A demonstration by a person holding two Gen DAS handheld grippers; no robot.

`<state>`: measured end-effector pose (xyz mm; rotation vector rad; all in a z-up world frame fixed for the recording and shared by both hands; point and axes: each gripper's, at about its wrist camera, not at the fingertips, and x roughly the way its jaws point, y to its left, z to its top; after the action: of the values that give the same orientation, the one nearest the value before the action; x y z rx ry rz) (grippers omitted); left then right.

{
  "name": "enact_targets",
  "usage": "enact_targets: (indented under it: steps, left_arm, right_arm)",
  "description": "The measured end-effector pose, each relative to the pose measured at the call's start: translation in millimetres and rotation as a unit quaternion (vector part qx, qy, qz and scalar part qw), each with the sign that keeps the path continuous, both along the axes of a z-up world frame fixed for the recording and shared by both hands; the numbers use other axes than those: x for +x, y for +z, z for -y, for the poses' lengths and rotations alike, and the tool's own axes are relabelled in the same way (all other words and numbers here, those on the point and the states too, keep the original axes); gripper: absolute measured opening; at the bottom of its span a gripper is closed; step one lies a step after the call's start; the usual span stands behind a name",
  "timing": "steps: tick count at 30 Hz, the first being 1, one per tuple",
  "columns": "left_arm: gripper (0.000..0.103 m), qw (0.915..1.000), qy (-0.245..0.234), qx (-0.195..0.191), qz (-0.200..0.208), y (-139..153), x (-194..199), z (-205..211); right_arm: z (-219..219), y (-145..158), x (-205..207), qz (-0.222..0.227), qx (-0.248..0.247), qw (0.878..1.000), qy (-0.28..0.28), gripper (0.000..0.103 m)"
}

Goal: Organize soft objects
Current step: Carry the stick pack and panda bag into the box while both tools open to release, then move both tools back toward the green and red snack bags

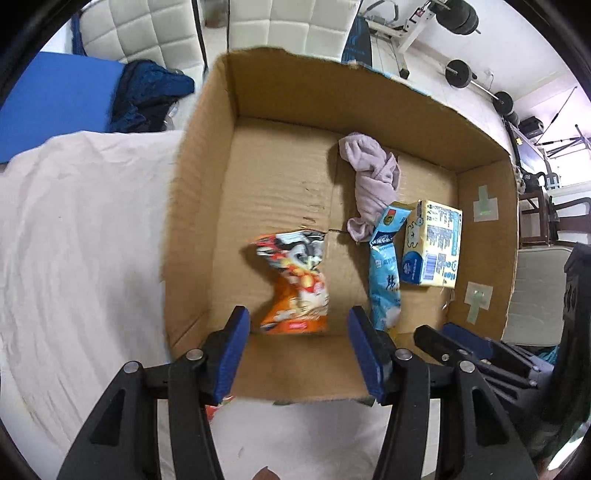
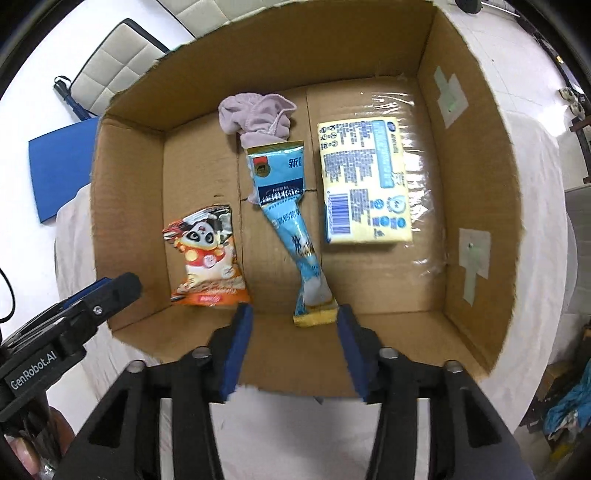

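Observation:
An open cardboard box [image 1: 207,155] [image 2: 125,155] holds an orange panda snack bag [image 1: 295,284] [image 2: 207,258], a blue Nestle pouch [image 1: 384,277] [image 2: 291,221], a yellow tissue pack [image 1: 432,247] [image 2: 365,184] and a lilac cloth [image 1: 373,177] [image 2: 258,114]. My left gripper [image 1: 299,354] is open and empty above the box's near wall, just in front of the snack bag. My right gripper [image 2: 295,350] is open and empty above the near wall, in front of the pouch's lower end. Each gripper also shows in the other's view: the right one [image 1: 480,350] and the left one [image 2: 74,317].
The box rests on a white cloth-covered surface [image 1: 81,240] [image 2: 295,435]. A blue mat [image 1: 55,103] [image 2: 62,170] and dark blue clothes [image 1: 151,96] lie at the left. White padded chairs [image 1: 147,29] and gym weights [image 1: 461,74] stand behind.

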<state>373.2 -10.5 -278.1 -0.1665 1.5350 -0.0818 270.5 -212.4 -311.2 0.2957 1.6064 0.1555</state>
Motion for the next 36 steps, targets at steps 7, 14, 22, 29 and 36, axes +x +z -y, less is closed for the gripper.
enact_targets:
  steps: [7,14,22,29,36]
  left_arm:
    - [0.074,0.9988,0.007,0.028,0.040,35,-37,-10]
    - [0.098,0.9949,0.002,0.072,0.071,52,-85,-15]
    - [0.098,0.9923,0.010,0.097,0.076,46,-119,-23]
    - [0.098,0.9925,0.021,0.111,0.046,15,-129,-39]
    - [0.098,0.9928,0.036,0.114,0.015,-25,-132,-54]
  right_arm:
    - [3,31,-38,0.022,0.011,1.000,0.018,0.084]
    - [-11,49,-82,0.033,0.015,0.998,0.049,0.101]
    - [-22,33,-118,0.018,0.027,0.998,0.045,0.103]
    - [-25,-11,-125,-0.010,0.016,0.999,0.025,0.103]
    - [-35,-48,-122,-0.023,0.007,1.000,-0.008,0.103]
